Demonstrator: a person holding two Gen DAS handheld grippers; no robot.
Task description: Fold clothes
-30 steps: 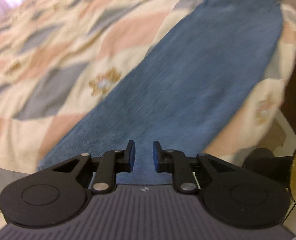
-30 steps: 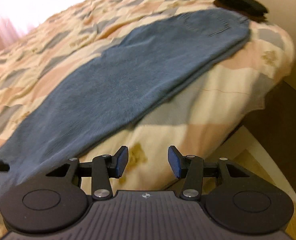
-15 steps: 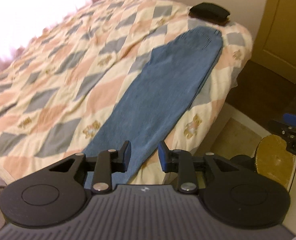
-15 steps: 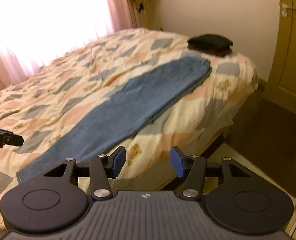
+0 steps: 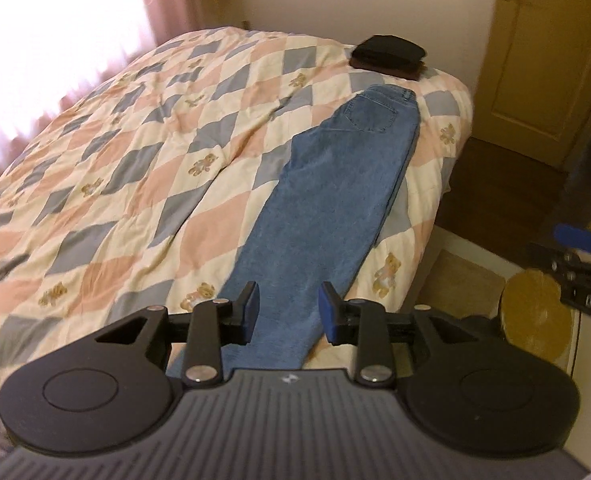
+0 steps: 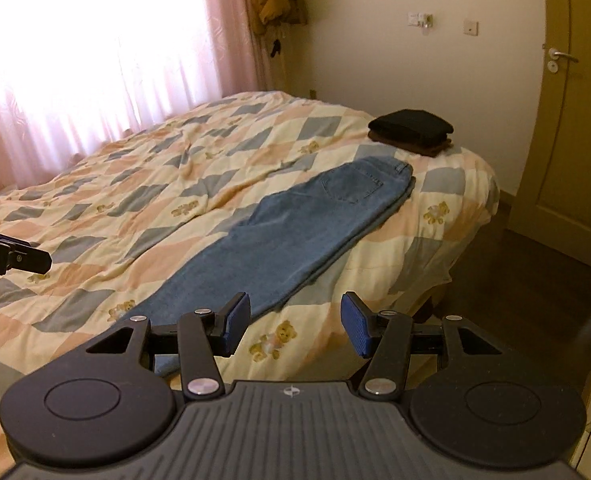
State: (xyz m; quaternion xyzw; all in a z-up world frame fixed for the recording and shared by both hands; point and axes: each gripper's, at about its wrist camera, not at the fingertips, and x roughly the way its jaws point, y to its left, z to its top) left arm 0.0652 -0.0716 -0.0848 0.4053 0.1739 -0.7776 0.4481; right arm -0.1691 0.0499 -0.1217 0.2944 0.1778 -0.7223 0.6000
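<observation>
Blue jeans [image 5: 327, 200], folded lengthwise leg on leg, lie flat along the right side of the bed, waist at the far end; they also show in the right wrist view [image 6: 295, 236]. My left gripper [image 5: 288, 312] is open and empty, held above the leg end of the jeans. My right gripper [image 6: 295, 328] is open and empty, held back from the bed's near edge, right of the jeans. The left gripper shows at the left edge of the right wrist view [image 6: 11, 258].
The checked quilt [image 5: 115, 184] covers the bed. A folded dark pile [image 5: 389, 56] sits at the far corner, beyond the jeans' waist. A door [image 6: 571, 120] and dark floor [image 6: 535, 276] lie to the right. A bright curtained window [image 6: 75, 60] is at the left.
Both grippers have pulled up and back from the jeans, so the whole bed is in view. The left jaws have opened wider. The jeans lie still.
</observation>
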